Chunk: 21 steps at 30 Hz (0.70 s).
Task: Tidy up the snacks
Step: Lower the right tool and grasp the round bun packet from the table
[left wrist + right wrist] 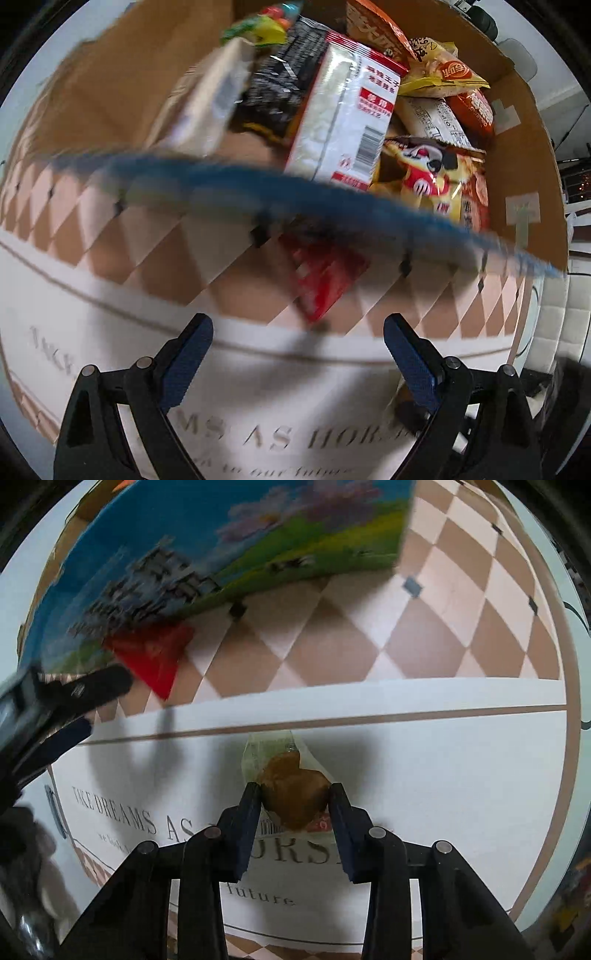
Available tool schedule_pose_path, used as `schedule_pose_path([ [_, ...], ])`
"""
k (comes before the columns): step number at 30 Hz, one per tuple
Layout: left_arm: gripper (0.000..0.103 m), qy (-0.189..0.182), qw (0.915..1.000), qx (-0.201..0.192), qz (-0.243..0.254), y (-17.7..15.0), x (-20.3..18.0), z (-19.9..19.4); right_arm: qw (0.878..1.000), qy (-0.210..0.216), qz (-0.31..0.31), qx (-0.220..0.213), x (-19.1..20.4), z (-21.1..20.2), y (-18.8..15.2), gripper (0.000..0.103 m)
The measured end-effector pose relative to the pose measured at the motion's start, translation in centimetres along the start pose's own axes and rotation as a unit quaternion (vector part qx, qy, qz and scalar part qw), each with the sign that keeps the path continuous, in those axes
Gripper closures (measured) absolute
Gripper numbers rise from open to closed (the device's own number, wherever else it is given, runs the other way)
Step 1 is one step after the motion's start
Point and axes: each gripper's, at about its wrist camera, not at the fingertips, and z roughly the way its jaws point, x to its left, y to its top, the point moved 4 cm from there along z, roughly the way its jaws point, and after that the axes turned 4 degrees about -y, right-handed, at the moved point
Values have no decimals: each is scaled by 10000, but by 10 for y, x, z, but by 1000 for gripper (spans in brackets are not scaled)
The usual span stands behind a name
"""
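Note:
A cardboard box [517, 155] with a blue printed outside [207, 550] holds several snack packets, among them a white and red pack [343, 110] and a yellow bag [443, 74]. A red packet [325, 277] lies on the tablecloth in front of the box and also shows in the right wrist view [155, 657]. My left gripper [297, 350] is open and empty, just short of the red packet. My right gripper [295, 797] is shut on a brown pastry in a clear wrapper [295, 794], held over the tablecloth.
The tablecloth [443, 775] is white with printed lettering and a brown and cream diamond border [406, 627]. The left gripper's fingers [96, 686] reach in from the left of the right wrist view, beside the box.

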Motion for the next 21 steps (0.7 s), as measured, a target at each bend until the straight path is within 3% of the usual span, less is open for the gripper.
schedule_pose_path([
  [4, 8, -99, 9999, 41, -21, 11, -9, 17, 9998, 83, 164, 47, -13, -1, 3, 62],
  [6, 27, -158, 9998, -15, -79, 12, -8, 20, 9995, 139, 272, 42, -18, -1, 5, 62],
  [7, 52, -197, 9997, -29, -114, 12, -8, 21, 9995, 138, 296, 48, -20, -1, 6, 62],
  [8, 63, -207, 9997, 30, -137, 11, -8, 24, 9994, 152, 307, 40, -22, -2, 6, 62],
  [13, 66, -124, 9999, 66, -60, -8, -2, 23, 9990, 236, 356, 142, -30, -7, 5, 62],
  [21, 66, 140, 9989, 393, 197, -85, 13, 15, 9993, 231, 234, 200, -26, -9, -8, 62],
])
